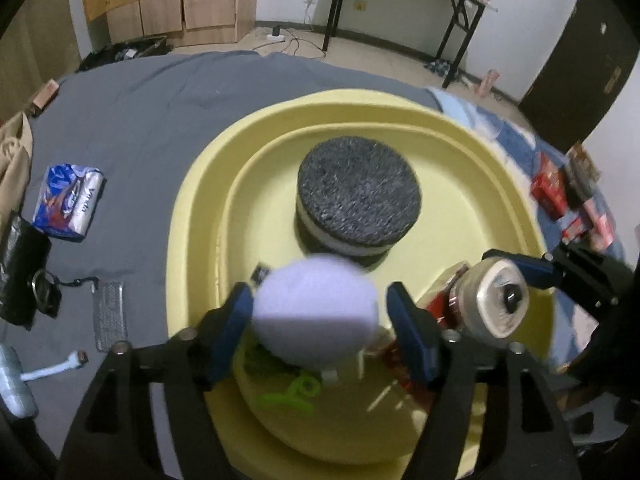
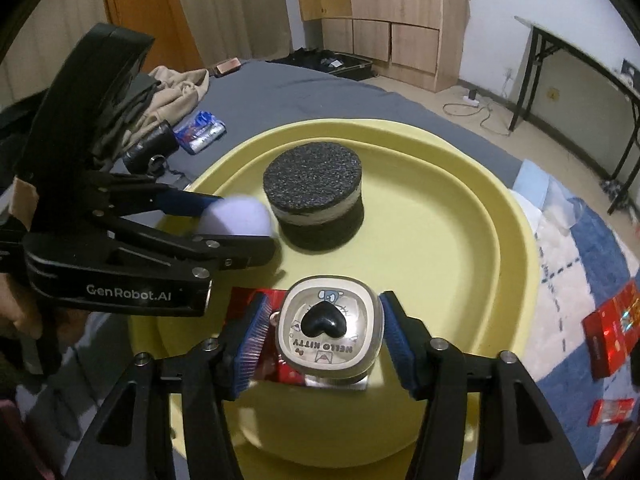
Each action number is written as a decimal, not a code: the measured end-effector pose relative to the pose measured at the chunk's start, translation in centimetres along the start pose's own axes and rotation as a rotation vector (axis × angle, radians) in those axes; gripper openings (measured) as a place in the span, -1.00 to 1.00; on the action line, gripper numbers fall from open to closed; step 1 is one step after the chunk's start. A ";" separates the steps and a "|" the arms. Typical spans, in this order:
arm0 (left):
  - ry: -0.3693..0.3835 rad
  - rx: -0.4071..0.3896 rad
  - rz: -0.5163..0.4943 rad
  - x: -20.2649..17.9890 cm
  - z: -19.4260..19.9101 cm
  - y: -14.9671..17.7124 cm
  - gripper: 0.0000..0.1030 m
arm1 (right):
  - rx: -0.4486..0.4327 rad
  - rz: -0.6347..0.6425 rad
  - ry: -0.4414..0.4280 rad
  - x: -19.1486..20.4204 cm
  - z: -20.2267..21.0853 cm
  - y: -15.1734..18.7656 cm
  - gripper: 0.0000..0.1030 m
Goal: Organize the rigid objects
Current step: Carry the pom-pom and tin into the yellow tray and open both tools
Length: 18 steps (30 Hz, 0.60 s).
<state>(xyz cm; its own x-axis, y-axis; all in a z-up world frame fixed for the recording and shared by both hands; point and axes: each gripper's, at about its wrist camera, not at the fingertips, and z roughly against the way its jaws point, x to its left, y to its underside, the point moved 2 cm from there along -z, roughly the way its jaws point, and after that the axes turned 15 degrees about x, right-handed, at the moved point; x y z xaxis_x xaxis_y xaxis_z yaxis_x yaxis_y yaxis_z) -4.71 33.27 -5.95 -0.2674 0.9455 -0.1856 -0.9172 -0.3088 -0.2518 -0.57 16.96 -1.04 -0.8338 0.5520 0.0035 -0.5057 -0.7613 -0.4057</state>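
A yellow basin (image 1: 200, 208) (image 2: 516, 240) sits on the grey bed. Inside it lie a round black-and-white sponge (image 1: 358, 196) (image 2: 314, 178), a green clip (image 1: 288, 396) and a red packet (image 2: 248, 300). My left gripper (image 1: 319, 296) (image 2: 244, 224) hangs over the basin's near side. A blurred pale lilac ball (image 1: 316, 312) (image 2: 236, 216) is between its blue pads, with gaps at both sides. My right gripper (image 2: 323, 300) straddles a metal tin (image 2: 330, 332) (image 1: 496, 300) with a black heart knob. The tin rests on the red packet, and the pads stand slightly off it.
On the bed lie a blue tissue pack (image 1: 68, 200) (image 2: 202, 130), a black pouch (image 1: 20, 272) and a silver mesh piece (image 1: 110, 316) to the left. Red boxes (image 1: 554, 188) (image 2: 608, 328) lie to the right. Beige clothing (image 2: 176, 88) is piled at the back.
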 end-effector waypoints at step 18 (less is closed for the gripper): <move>0.069 -0.100 -0.210 -18.1 9.4 -6.8 1.00 | -0.131 -0.443 0.189 -19.1 17.4 17.3 0.99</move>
<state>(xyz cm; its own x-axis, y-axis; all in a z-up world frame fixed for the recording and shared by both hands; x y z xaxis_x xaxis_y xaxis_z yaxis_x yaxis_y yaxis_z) 3.58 19.17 8.04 -0.0495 0.9819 -0.1830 -0.9159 -0.1177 -0.3837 2.78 -12.70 7.81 -0.4842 0.8740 0.0407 -0.7603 -0.3973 -0.5139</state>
